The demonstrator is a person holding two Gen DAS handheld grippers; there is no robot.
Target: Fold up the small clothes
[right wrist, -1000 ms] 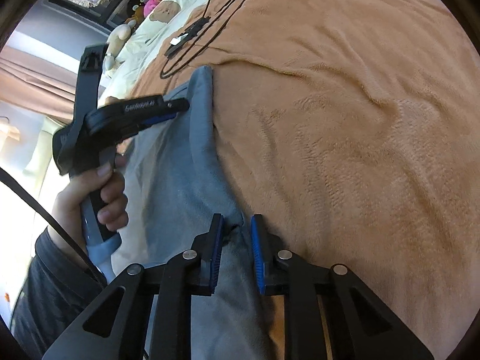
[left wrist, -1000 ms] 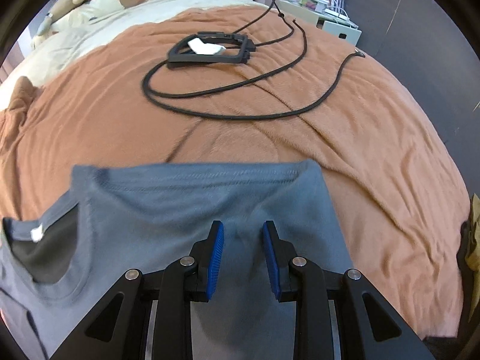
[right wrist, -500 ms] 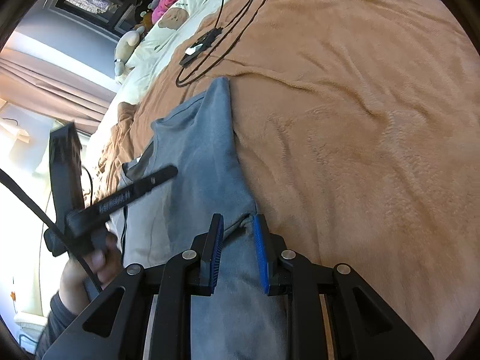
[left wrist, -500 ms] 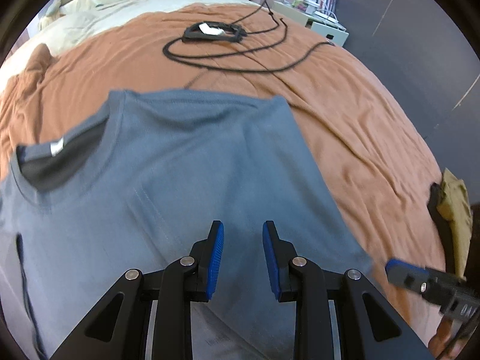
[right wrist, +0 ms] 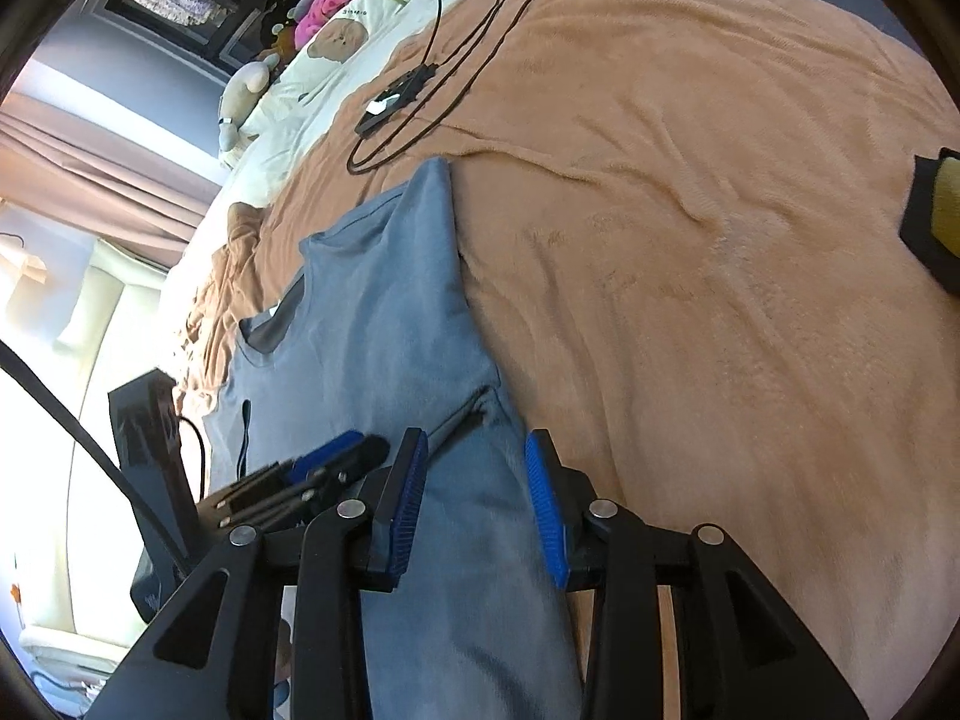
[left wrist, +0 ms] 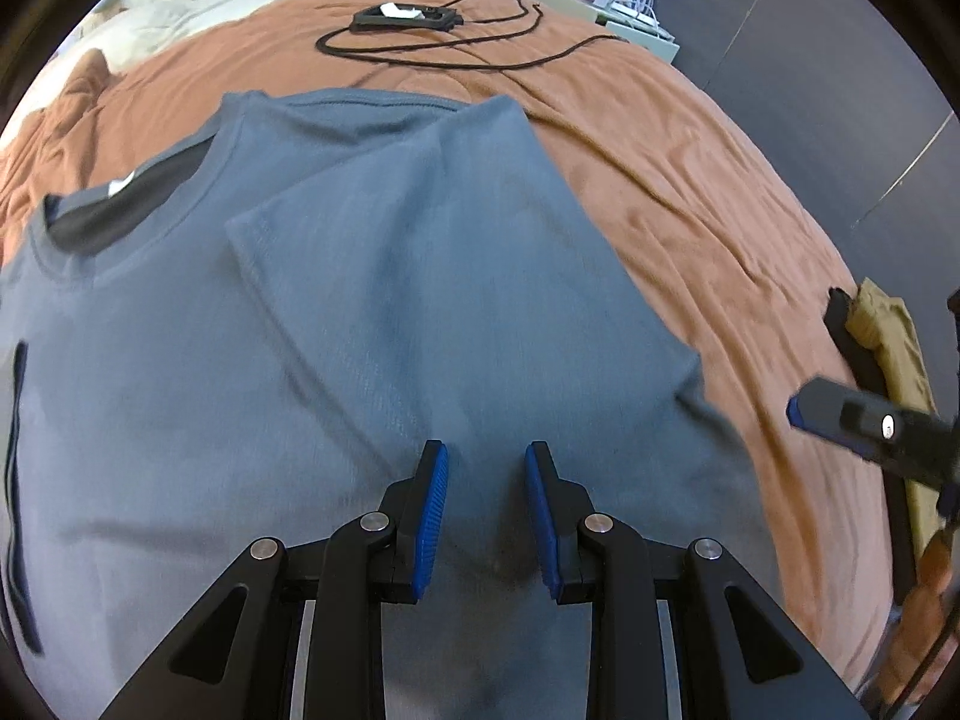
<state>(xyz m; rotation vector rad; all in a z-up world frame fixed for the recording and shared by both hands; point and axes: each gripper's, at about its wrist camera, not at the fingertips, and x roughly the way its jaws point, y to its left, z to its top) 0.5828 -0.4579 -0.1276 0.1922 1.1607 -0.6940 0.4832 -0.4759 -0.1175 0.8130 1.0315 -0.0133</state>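
Observation:
A grey-blue T-shirt lies flat on the brown blanket, neck opening at the left, its right side and sleeve folded inward over the body. It also shows in the right wrist view. My left gripper is open and empty just above the shirt's lower middle. My right gripper is open over the shirt's right edge, holding nothing. The right gripper's tip shows at the right of the left wrist view; the left gripper shows beside it in the right wrist view.
A brown blanket covers the bed. A black cable with a small black frame lies at the far side. A black and olive folded item sits at the right edge. Pillows and soft toys lie at the bed's head.
My right gripper has opened and let go of the shirt's edge. My left gripper has pulled back along the shirt toward its lower part. The shirt's right side now lies folded inward.

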